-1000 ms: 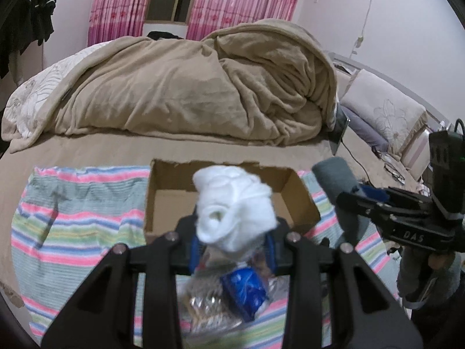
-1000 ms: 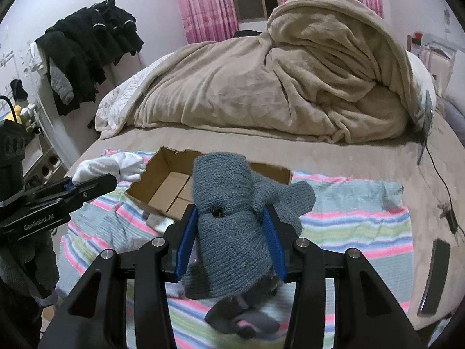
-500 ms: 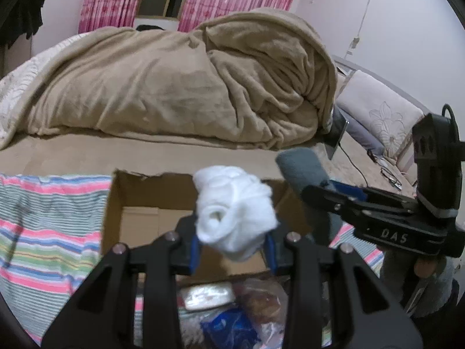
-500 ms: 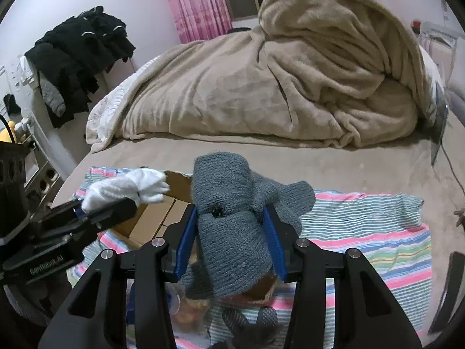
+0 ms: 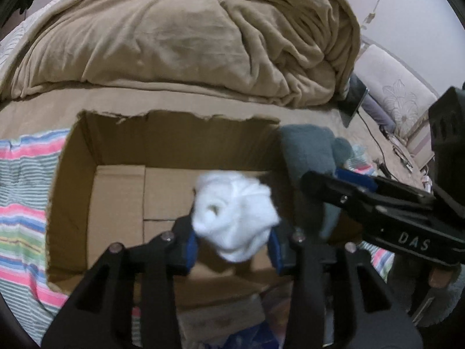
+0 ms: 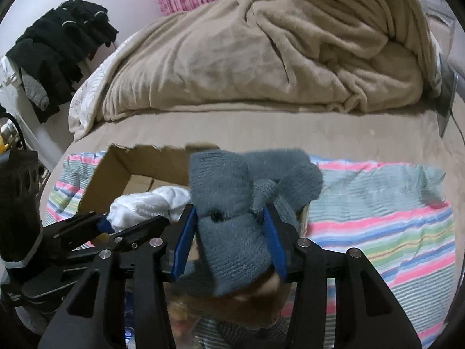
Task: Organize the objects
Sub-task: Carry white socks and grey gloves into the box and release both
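My left gripper (image 5: 232, 244) is shut on a rolled white sock (image 5: 234, 215) and holds it above the open cardboard box (image 5: 122, 145), over its right half. My right gripper (image 6: 231, 241) is shut on a rolled grey sock (image 6: 232, 203) and holds it over the box's right wall (image 6: 145, 160). The grey sock (image 5: 308, 154) and the right gripper also show at the right of the left wrist view. The white sock (image 6: 151, 203) shows left of the grey one in the right wrist view. The box floor is bare cardboard.
The box stands on a striped cloth (image 6: 377, 203) on a bed. A heaped beige blanket (image 5: 189, 37) lies behind it. Plastic-wrapped packets (image 5: 250, 334) lie in front of the box. Black clothes (image 6: 58, 49) hang at the left. A pillow (image 5: 398, 93) lies at the right.
Both grippers have moved forward and lower toward the box, each still holding its sock. The box now fills much more of the left wrist view.
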### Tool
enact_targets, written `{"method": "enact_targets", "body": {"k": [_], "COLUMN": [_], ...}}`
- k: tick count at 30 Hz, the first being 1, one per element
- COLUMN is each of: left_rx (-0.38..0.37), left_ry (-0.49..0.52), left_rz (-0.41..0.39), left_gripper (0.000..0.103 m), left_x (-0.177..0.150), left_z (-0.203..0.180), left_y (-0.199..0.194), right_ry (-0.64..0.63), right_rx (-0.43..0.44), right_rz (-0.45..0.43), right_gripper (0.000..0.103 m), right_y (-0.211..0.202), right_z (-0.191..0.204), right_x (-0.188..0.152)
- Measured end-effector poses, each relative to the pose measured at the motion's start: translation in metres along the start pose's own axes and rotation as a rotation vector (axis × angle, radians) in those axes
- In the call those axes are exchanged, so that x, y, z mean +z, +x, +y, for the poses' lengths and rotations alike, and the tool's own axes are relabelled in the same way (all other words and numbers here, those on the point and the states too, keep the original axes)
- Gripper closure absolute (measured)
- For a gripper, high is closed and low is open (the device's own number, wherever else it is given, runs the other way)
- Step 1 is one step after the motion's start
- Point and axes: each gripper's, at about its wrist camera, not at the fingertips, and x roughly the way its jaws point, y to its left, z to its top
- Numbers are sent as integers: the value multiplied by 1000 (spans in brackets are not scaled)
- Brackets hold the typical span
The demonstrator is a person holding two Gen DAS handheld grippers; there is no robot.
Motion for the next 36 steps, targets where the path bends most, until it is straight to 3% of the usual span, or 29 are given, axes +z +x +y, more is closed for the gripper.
{"method": "enact_targets", "body": {"k": [3, 4, 5, 27, 36], "left_rx": [8, 7, 6, 37, 73], "left_ry": [-3, -10, -20, -33, -39], "left_rz": [-14, -26, -33, -149, -111], "left_gripper": [48, 34, 28, 28, 28], "left_x": [0, 0, 0, -37, -62], "left_z": [1, 2, 3, -2, 5], "left_y": [-11, -17, -21, -142, -152], "right_ry": [19, 18, 20, -14, -11], "right_rx": [5, 7, 12, 16, 3], "right_rz": [-12, -24, -35, -115, -100], "right_gripper": [48, 45, 40, 39, 39], "right_y": [-7, -11, -16, -110, -119], "right_z": [0, 1, 1, 16, 11], "right_x": [-1, -1, 0, -35, -53]}}
